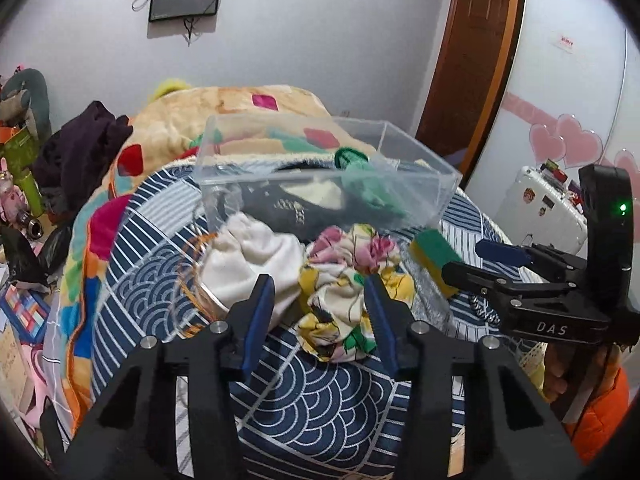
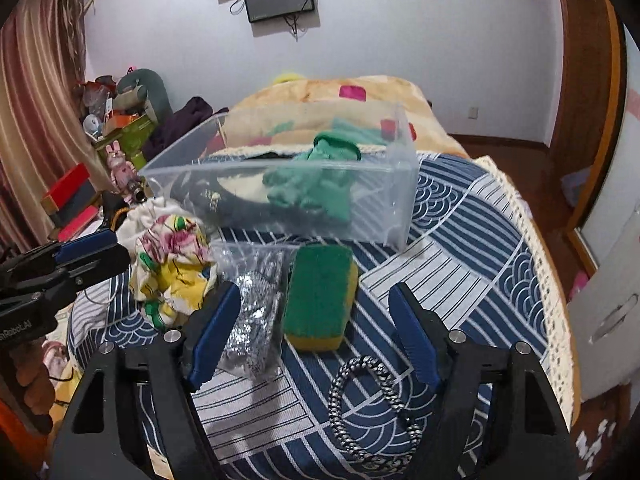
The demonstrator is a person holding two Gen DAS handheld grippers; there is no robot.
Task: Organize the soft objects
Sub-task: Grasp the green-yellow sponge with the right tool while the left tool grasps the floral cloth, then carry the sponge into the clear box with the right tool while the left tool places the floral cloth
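Observation:
A clear plastic bin [image 1: 416,188] [image 2: 400,208] stands on the blue patterned cloth [image 1: 304,400] [image 2: 472,240] and holds a green glove [image 1: 372,188] [image 2: 312,184] and a dark item [image 1: 280,208]. In front of it lie a white cloth [image 1: 248,260], a floral cloth [image 1: 348,296] [image 2: 172,264], a green and yellow sponge [image 2: 320,296] [image 1: 434,256], a bag of steel wool [image 2: 256,312] and a metal chain [image 2: 360,400]. My left gripper [image 1: 318,300] is open just in front of the floral cloth. My right gripper [image 2: 316,324] is open around the sponge's near end.
A blanket with coloured patches [image 1: 240,112] [image 2: 320,92] lies behind the bin. Dark clothes [image 1: 80,148] and cluttered boxes [image 2: 120,132] are at the left. A door [image 1: 468,48] and a white cabinet [image 2: 608,280] are at the right.

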